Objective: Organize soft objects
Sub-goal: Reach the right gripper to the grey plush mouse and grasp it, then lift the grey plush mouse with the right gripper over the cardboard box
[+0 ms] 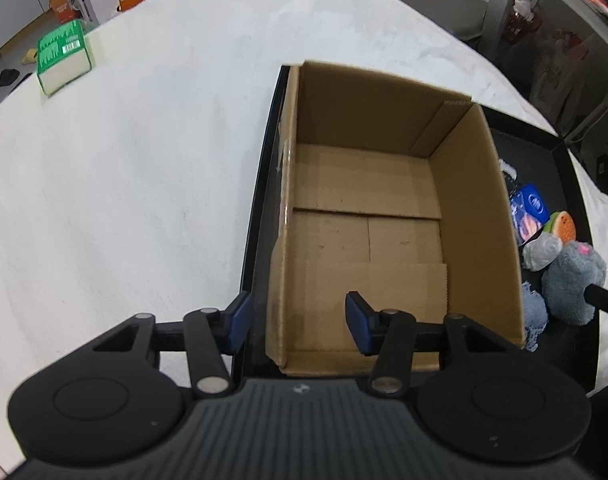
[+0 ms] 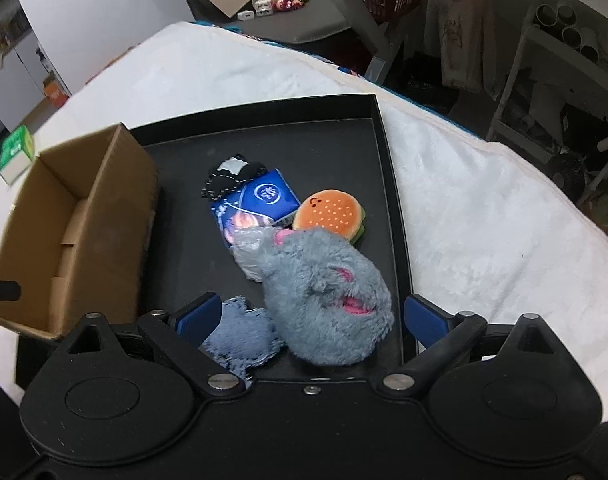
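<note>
Grey plush toy point(image 2: 328, 296): fluffy, pink accents, lying in black tray point(image 2: 380, 128). Right gripper point(image 2: 310, 316) jaws wide apart, straddling it, pads not pressing. Left gripper point(image 1: 294, 322) half-spread over cardboard box point(image 1: 476, 216) wall, not clamped.

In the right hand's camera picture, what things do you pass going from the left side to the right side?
Green box → cardboard box → black glove → blue tissue pack → burger toy → right rim of the black tray → white blanket.
</note>
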Tool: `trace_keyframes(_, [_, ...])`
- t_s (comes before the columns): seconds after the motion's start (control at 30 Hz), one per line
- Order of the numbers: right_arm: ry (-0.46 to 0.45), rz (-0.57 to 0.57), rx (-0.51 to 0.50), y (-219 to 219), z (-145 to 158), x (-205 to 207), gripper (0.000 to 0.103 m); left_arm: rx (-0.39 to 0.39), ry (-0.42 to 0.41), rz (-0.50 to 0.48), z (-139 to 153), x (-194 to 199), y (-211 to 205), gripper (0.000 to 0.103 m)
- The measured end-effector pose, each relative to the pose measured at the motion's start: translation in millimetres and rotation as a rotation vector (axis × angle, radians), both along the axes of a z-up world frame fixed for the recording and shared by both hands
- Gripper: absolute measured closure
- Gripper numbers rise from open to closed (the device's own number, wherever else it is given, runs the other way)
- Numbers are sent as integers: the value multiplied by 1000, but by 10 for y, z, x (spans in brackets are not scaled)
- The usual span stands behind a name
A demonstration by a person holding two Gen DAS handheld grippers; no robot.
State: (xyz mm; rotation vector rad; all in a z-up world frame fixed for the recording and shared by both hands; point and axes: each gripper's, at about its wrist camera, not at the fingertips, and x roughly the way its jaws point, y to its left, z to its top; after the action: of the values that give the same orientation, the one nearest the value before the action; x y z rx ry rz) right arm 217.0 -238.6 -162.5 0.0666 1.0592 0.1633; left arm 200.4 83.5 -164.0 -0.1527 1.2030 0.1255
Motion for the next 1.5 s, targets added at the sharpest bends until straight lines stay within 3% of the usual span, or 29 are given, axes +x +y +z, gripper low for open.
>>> trace_keyframes(0.3, [16,2,-46,71,-208,99,5,29,73,2,-180,45,12,94])
trace_keyframes(0.57, [9,17,-96,152,-298,127,20,75,115,-10,-131,20,7,94])
trace_keyframes(0.73, [4,17,-111,156,-318,106,34,65,127,-24,-87,-37,41,93])
trace_keyframes(0.9, [4,16,-77,111,-287,77,41,37,120,-22,-129,-55,81,93])
trace_keyframes(1.3, [-51,-1,-77,93,-9,-39,43,5,77,-13,-161,-80,158,90])
trace_keyframes(1.5, [-82,-5,-82,156,138,-56,43,41,15,-19,-103,-139,138,90])
